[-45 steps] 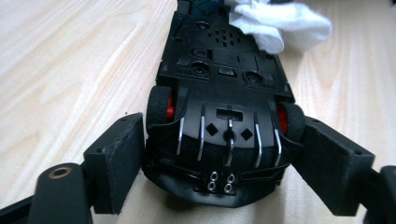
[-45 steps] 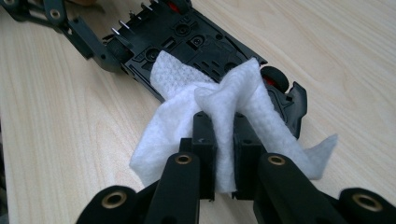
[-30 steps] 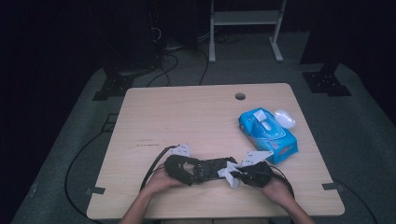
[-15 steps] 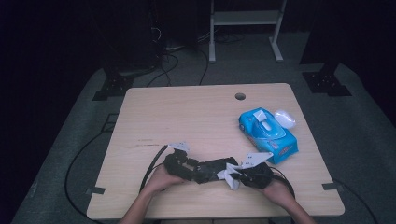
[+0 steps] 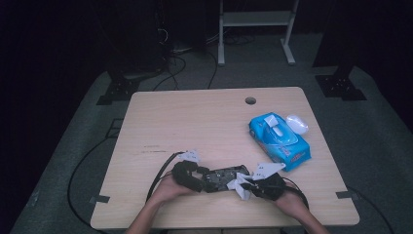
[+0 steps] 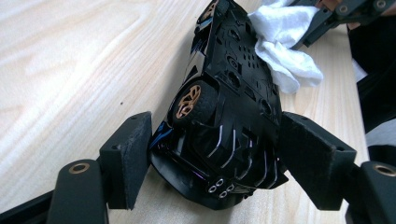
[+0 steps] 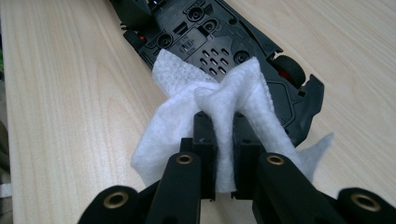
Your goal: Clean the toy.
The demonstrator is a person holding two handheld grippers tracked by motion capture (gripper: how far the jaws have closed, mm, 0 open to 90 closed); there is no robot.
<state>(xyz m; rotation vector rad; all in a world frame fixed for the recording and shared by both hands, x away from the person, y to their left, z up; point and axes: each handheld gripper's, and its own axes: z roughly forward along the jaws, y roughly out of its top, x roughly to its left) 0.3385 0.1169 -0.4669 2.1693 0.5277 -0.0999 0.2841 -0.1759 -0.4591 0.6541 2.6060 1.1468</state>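
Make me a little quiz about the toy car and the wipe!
1. True or false: the car lies wheels-down on the table.
2. What does the right gripper pinch? A) wipe B) wheel C) cable
3. Fill in: the blue wipes pack lies at the table's ____ side in the high view.

Key: 1 false, its underside shows. 2 A. 3 right.

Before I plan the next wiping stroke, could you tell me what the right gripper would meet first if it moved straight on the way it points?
Probably the underside of the black toy car: the right gripper holds a white wipe that already lies against it.
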